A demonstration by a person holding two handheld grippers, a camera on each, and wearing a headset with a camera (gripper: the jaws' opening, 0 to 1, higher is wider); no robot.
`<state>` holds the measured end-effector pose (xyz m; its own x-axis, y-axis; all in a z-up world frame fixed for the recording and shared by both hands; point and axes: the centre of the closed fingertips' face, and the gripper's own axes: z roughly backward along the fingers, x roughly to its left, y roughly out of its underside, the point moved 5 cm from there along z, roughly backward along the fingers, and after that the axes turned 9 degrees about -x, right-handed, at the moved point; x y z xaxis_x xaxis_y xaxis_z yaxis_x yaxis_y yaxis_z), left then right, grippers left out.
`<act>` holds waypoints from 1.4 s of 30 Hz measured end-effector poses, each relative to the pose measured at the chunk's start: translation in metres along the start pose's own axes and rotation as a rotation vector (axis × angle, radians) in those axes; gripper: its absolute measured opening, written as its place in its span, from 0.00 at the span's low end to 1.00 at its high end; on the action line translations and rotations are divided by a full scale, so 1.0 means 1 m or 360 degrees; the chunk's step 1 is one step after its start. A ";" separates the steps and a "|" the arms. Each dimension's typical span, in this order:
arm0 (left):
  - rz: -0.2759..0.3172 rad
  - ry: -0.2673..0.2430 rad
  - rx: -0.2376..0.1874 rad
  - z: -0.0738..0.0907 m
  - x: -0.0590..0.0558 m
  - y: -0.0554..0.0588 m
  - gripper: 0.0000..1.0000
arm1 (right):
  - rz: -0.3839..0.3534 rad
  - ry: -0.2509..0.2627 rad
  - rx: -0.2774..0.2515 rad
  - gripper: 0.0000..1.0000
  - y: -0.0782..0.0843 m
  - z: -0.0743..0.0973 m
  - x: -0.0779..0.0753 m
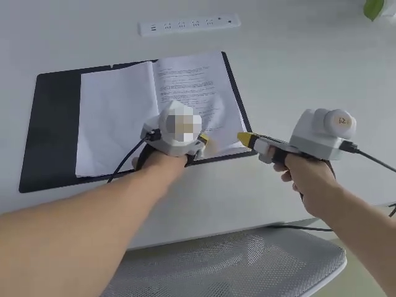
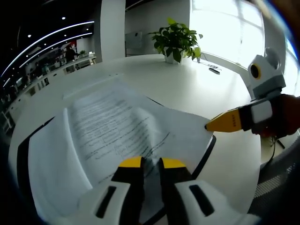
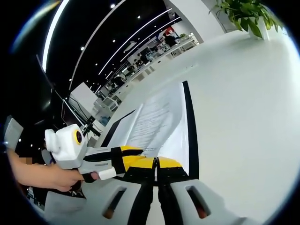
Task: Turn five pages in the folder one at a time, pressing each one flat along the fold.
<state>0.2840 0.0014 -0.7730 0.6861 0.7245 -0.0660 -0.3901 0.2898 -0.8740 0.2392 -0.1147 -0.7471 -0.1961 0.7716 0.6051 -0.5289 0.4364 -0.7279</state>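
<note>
White tabletop (image 1: 297, 55) carries the open black folder (image 1: 49, 124) lying flat, its white printed pages (image 1: 185, 80) spread and the right-hand sheet bulging slightly near the fold. The left gripper (image 1: 202, 142) sits low over that sheet's near edge, its yellow-tipped jaws a thin slit apart, though whether they nip the paper I cannot tell; the right gripper (image 1: 245, 138) hovers just beside the folder's near right corner, jaws pressed together on nothing. Farther back are a white power strip (image 1: 189, 25) and a leafy green potted plant (image 2: 177, 40).
</note>
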 end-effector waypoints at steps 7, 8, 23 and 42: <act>0.0063 -0.0001 -0.0001 0.008 0.000 0.003 0.06 | 0.0028 -0.0029 -0.0052 0.00 -0.008 0.002 0.008; 0.0084 0.0003 -0.0002 0.011 0.000 0.003 0.08 | 0.0033 -0.0044 -0.0056 0.00 -0.009 0.002 0.010; 0.0246 -0.0080 -0.0105 0.079 0.024 -0.014 0.17 | 0.0192 -0.0389 -0.0150 0.00 -0.037 -0.001 0.082; 0.0304 -0.0258 -0.0272 0.187 0.067 -0.020 0.18 | 0.0328 -0.0677 -0.0069 0.00 -0.019 -0.025 0.161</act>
<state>0.2234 0.1609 -0.6699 0.4979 0.8502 -0.1711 -0.3841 0.0393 -0.9224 0.2387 0.0128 -0.6438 -0.6189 0.5902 0.5183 -0.4102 0.3199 -0.8540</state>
